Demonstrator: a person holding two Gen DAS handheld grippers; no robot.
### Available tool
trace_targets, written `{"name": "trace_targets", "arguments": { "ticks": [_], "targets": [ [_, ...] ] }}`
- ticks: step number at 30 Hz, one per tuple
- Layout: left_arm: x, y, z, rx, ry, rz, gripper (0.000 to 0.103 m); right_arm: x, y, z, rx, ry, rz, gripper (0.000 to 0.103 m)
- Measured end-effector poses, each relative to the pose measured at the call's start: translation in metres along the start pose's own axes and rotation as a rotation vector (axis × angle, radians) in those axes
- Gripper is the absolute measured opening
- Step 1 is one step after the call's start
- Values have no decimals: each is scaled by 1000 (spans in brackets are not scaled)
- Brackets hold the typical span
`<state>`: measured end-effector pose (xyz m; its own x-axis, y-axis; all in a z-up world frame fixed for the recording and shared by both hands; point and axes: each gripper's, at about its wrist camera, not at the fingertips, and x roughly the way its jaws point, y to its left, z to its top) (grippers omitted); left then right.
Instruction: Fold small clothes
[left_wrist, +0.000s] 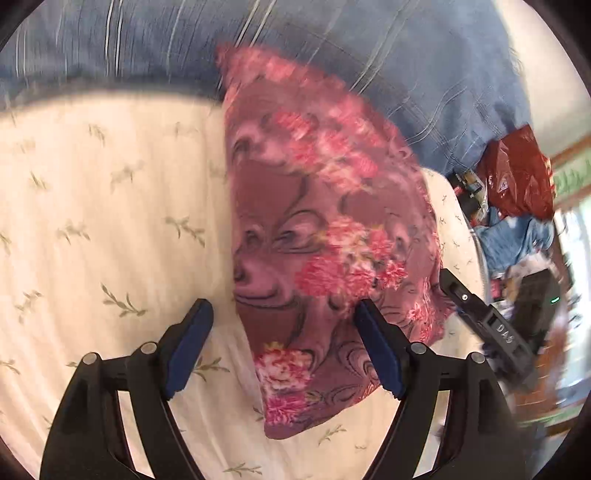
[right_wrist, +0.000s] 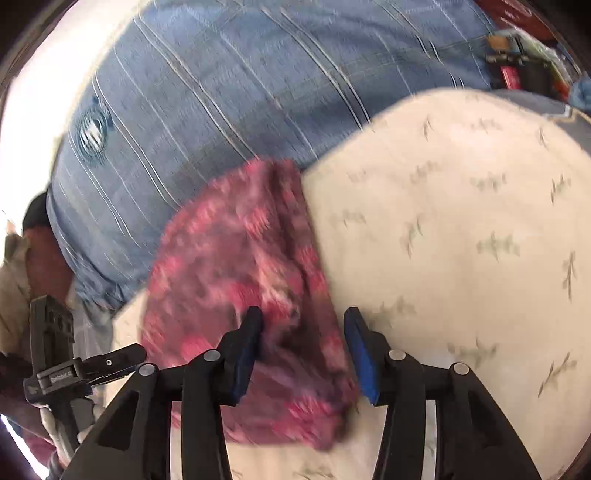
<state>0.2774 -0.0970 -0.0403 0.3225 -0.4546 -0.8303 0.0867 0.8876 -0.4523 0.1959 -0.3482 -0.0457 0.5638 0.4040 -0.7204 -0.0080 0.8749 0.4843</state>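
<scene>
1. Left wrist view: our left gripper (left_wrist: 284, 321) hangs wide open and empty over the floral cloth (left_wrist: 325, 236), which lies on the cream sheet (left_wrist: 92, 221), its far tip against the blue pillow (left_wrist: 332, 48).
2. Right wrist view: our right gripper (right_wrist: 303, 325) is open too, gripping nothing, straddling the cloth's near right edge.
3. It looks thin, limp and light; we'd pinch corners.

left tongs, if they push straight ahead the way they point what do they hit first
Most likely the pink floral cloth, which lies between the open left tongs on the cream leaf-print sheet. Depth is unclear; the blue striped pillow lies beyond.
</scene>
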Motion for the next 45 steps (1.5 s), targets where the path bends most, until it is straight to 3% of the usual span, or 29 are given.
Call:
{"name": "trace_targets", "arguments": {
  "ticks": [2, 5, 7, 10, 13, 15, 17, 21, 24, 25, 26, 27, 28, 29, 30, 32, 33, 35, 38, 42, 45],
  "targets": [
    [-3, -9, -6, 13, 26, -66, 78, -11, 10, -1, -52, -34, 57, 12],
    [0, -12, -10, 15, 25, -29, 78, -24, 9, -6, -54, -97, 75, 10],
    [4, -10, -10, 24, 40, -8, 73, -7, 0, -9, -41, -16, 6, 10],
    [-11, -4, -3, 17, 18, -72, 74, -10, -9, -5, 2, -20, 21, 17],
    [-25, 12, 15, -37, -37, -118, 74, -21, -14, 14, 56, -79, 61, 23],
    [-24, 29, 31, -118, -44, -151, 75, -21, -17, 31, 86, -97, 78, 42],
    [-15, 45, 43, -200, -23, -189, 75, -11, -16, 45, 93, -99, 75, 50],
    [9, 62, 56, -314, 32, -285, 75, 29, -24, 63, 156, -46, 143, 51],
    [21, 51, 60, -300, 50, -315, 80, 65, -21, 62, 157, 65, 270, 49],
    [22, 48, 60, -291, 46, -320, 83, 66, -15, 62, 116, 53, 282, 50],
    [23, 43, 60, -285, 43, -312, 83, 66, -8, 61, 79, 62, 313, 58],
    [24, 40, 62, -282, 42, -305, 83, 68, -4, 61, 67, 73, 334, 59],
    [25, 37, 63, -281, 40, -301, 83, 69, -2, 61, 56, 78, 325, 58],
    [24, 34, 63, -277, 31, -289, 76, 69, 3, 59, 21, 87, 293, 49],
    [23, 30, 63, -266, 23, -244, 53, 69, 7, 58, -17, 90, 262, 37],
    [21, 14, 62, -175, 2, -88, 33, 62, 18, 53, -91, 63, 212, 31],
    [18, 7, 59, -132, -21, -44, 29, 59, 23, 52, -126, 49, 184, 29],
    [7, -10, 52, -49, -78, 50, 26, 54, 40, 47, -198, 20, 111, 28],
    [-10, -24, 43, -4, -130, 105, 25, 42, 60, 42, -255, -25, 33, 26],
    [-42, -21, 28, -8, -182, 110, 25, 22, 82, 32, -290, -57, 16, 26],
    [-70, -3, 13, -29, -204, 96, 25, 7, 96, 20, -281, -60, 58, 26]
  ]
}}
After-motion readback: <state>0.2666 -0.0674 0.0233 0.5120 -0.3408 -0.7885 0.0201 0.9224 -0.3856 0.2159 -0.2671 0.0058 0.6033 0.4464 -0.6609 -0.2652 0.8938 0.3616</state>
